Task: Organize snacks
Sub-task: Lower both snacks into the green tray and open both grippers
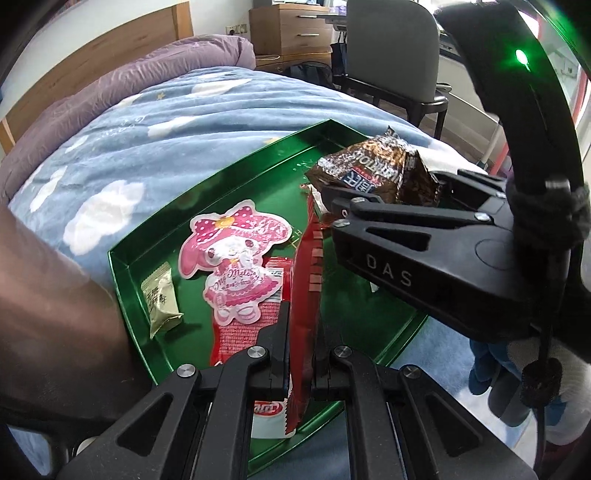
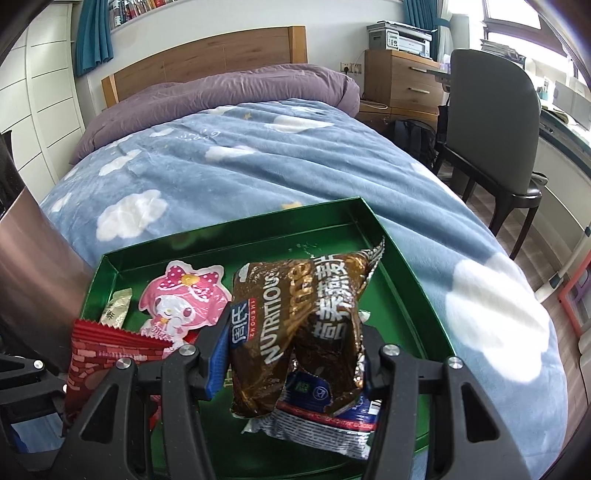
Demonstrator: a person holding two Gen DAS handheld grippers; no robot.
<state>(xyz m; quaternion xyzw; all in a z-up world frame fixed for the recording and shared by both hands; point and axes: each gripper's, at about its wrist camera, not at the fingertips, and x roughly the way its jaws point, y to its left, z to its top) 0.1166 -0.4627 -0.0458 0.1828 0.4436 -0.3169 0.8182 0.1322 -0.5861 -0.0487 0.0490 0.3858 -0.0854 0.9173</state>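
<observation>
Left wrist view, green tray (image 1: 122, 266) with three packets, jaws clamped on one red packet (image 1: 304, 295), right jaws on one brown bag (image 2: 295, 332).

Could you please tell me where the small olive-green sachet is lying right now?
The small olive-green sachet lies flat in the green tray, in its near-left corner in both views, just left of the pink character packet.

A bed (image 2: 258, 166) fills the middle of the frame, spread with a blue cloud-print blanket (image 2: 207, 177) and a purple quilt (image 2: 221, 92) against a wooden headboard (image 2: 207, 55). At upper right stand a wooden drawer cabinet (image 2: 402, 79) with a printer (image 2: 400, 37) on top, and a grey chair (image 2: 495, 122). Teal curtains (image 2: 92, 33) hang at upper left beside white panelled doors (image 2: 48, 92). Daylight enters at the far upper right over wood flooring (image 2: 487, 210).
</observation>
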